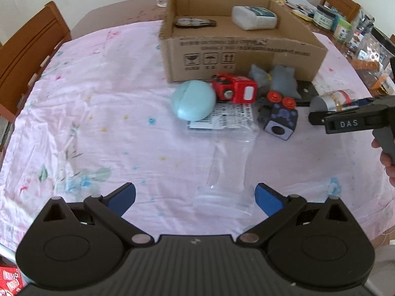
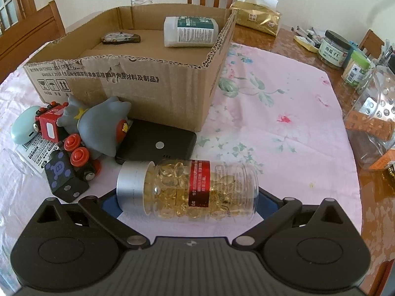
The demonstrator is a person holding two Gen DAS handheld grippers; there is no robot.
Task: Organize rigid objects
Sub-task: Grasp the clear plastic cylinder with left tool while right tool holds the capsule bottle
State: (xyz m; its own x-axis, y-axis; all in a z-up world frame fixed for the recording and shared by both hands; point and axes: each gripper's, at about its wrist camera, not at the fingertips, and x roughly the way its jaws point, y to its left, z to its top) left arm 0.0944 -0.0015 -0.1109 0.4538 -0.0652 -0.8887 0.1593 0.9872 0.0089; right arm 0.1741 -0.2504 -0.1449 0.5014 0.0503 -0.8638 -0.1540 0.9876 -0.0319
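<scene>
Pink floral cloth is covering the table [image 2: 284,128], wrinkled and soft, with bare brown wood showing at its far edge and wooden chairs [image 1: 29,56] standing beyond. Ahead of the left hand-held gripper [image 1: 195,194], whose blue-padded fingers are spreading wide over a flat clear plastic sleeve [image 1: 227,172] with nothing between them, a shallow corrugated cardboard box [image 1: 237,49] is sitting with torn upper edges; inside it are lying a white plastic bottle [image 1: 254,17] on its side and a small dark flat item [image 1: 195,22]. Just in front of the box a cluster is resting: a smooth, rounded pale-blue case [image 1: 193,103], a boxy red toy train [image 1: 234,88], a grey rubbery figure [image 1: 279,79], and a dark cube-shaped toy with red wheels [image 1: 280,118]. The right hand-held gripper [image 2: 187,197] is reaching in low and level, a person's fingers wrapping its handle at the right edge of the left wrist view. Its fingers are sitting at either end of a clear capsule bottle [image 2: 197,190] lying sideways, silver cap to the left, full of glossy amber softgels; whether they are pressing it, I cannot tell. Beyond the bottle a flat black rectangular device [image 2: 158,143] is lying against the box.
</scene>
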